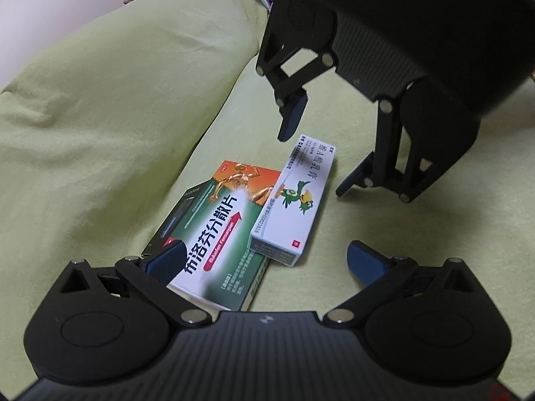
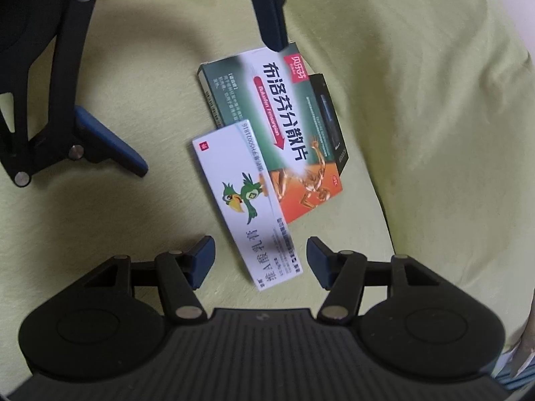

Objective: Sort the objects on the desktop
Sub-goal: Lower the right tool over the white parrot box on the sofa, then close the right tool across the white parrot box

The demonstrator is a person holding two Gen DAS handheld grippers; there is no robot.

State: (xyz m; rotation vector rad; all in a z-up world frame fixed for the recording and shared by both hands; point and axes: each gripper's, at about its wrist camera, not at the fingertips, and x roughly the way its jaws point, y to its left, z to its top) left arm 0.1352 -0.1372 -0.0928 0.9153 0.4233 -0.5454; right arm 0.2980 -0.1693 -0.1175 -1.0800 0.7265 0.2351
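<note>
Your right gripper [image 2: 260, 260] fingers stand half open around the white box [image 2: 247, 200] end without touching, your left gripper [image 1: 264, 264] is wide, its finger perhaps touching the green box [image 1: 220, 234].

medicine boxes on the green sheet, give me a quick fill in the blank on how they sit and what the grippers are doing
1. The white box bears a cartoon ____.
2. The white box lies partly on top of the ____ and orange box.
3. Under that box a ____ box peeks out.
4. The right gripper has its jaws ____, one on each side of the white box's end.

Missing words: bird; green; black; open
</note>
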